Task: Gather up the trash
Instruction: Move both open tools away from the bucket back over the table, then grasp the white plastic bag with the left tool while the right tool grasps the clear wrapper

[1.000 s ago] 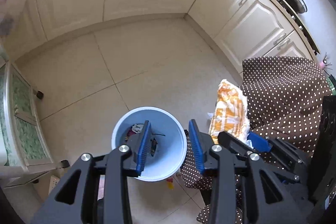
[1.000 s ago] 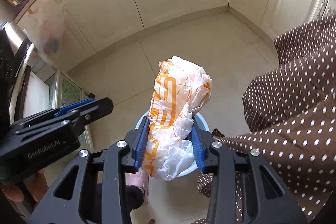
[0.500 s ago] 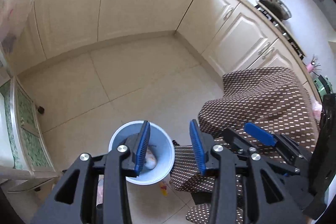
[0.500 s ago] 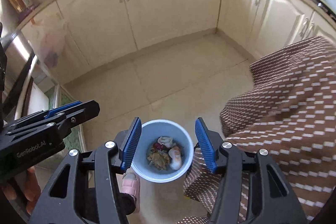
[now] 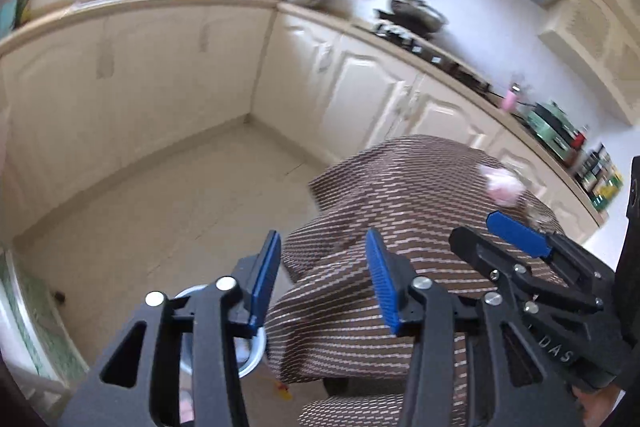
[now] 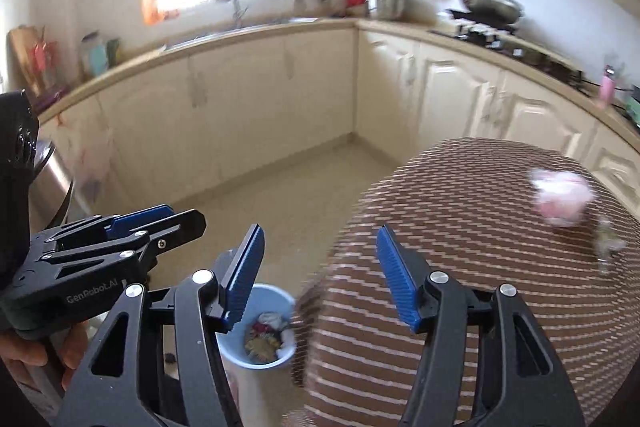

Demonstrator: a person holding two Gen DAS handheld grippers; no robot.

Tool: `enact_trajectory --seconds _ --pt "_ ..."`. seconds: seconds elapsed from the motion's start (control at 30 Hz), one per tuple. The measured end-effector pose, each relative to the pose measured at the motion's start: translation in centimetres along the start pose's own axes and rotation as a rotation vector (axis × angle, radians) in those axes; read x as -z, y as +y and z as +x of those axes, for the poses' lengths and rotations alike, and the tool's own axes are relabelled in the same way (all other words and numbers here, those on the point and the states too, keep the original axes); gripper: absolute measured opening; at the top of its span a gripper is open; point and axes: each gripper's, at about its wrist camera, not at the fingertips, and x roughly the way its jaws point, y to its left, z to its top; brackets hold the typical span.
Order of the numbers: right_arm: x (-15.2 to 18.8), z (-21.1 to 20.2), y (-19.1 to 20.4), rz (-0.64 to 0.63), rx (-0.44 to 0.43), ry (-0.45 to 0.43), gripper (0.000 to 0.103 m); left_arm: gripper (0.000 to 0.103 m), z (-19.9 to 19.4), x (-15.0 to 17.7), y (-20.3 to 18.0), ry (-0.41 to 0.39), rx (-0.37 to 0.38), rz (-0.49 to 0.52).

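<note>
Pink crumpled wad, probably tissue though blurred, sits on the dotted tablecloth well apart from both empty, just-widening grippers, left gripper and right gripper; a rushed grab risks snagging cloth or missing the blue bin.

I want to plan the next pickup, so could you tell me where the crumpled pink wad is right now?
The pink wad lies on the brown dotted tablecloth, far right in the right wrist view, near the counter-side edge.
</note>
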Motion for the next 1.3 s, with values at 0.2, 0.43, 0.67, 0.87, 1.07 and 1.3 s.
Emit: enact_trajectory --seconds 0.2,0.43,0.67,0.87,1.07,1.3 --pt "1.1 -3.8 -9.0 0.106 0.136 -0.040 0.058 0.055 1.8 -0.6 -9.1 0.023 0.095 0.145" --pt "4.0 -7.3 -19.0 0.255 0.264 -0.055 0.058 0.057 7.2 -1.2 -18.5 0.090 0.230 0.192" --pt "5.7 -7.6 -26.0 0.357 0.336 -0.048 0.059 0.065 12.8 -1.8 -26.6 0.078 0.266 0.317" --pt "5.8 -7.0 -29.6 0.427 0.342 -0.061 0.063 0.065 17.0 -1.6 -31.9 0.046 0.161 0.569" --pt "4.9 -5.3 -31.5 0.461 0.333 -0.041 0.064 0.065 20.7 -2.1 -33.7 0.032 0.118 0.660" --pt "4.1 -3.4 -33.0 0.497 0.305 -0.018 0.067 0.043 23.7 -2.0 -34.6 0.073 0.061 0.697"
